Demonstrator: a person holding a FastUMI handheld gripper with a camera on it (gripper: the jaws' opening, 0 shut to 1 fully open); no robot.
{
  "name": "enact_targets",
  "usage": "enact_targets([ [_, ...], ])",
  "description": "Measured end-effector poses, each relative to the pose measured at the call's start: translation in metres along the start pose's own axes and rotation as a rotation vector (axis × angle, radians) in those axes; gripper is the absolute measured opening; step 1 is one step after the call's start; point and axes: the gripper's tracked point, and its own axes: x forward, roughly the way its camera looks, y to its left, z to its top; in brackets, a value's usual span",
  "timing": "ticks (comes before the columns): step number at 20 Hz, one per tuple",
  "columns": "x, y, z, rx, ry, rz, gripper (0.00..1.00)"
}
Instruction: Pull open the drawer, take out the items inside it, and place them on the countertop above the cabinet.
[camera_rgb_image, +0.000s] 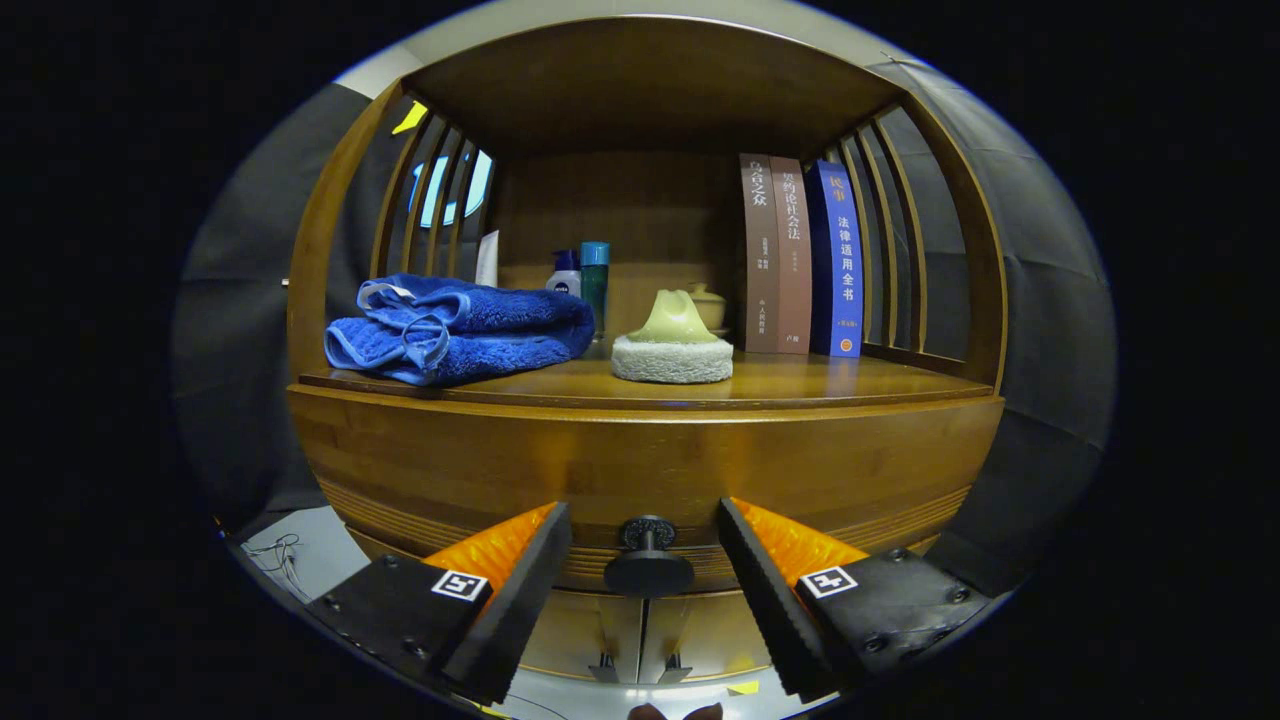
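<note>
A wooden cabinet faces me, with its drawer front (640, 470) closed below the countertop (800, 385). A dark round knob (647, 560) sticks out from the drawer front. My gripper (645, 525) is open, and the knob sits between the two fingers, near their tips, with a gap on each side. The inside of the drawer is hidden. On the countertop lie a folded blue towel (455, 328) to the left and a green-handled scrubber with a white pad (672, 345) in the middle.
Three upright books (800, 255) stand at the back right of the countertop. Two bottles (582, 280) and a small lidded pot (708, 305) sit behind the scrubber. Slatted wooden sides and a top board enclose the shelf space. A pale floor (300, 550) shows below left.
</note>
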Motion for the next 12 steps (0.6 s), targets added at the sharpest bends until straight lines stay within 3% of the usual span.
enact_targets([
  [5, -0.009, 0.001, 0.01, 0.012, 0.014, 0.012, 0.98],
  [12, -0.073, 0.01, 0.093, 0.038, -0.052, 0.037, 0.98],
])
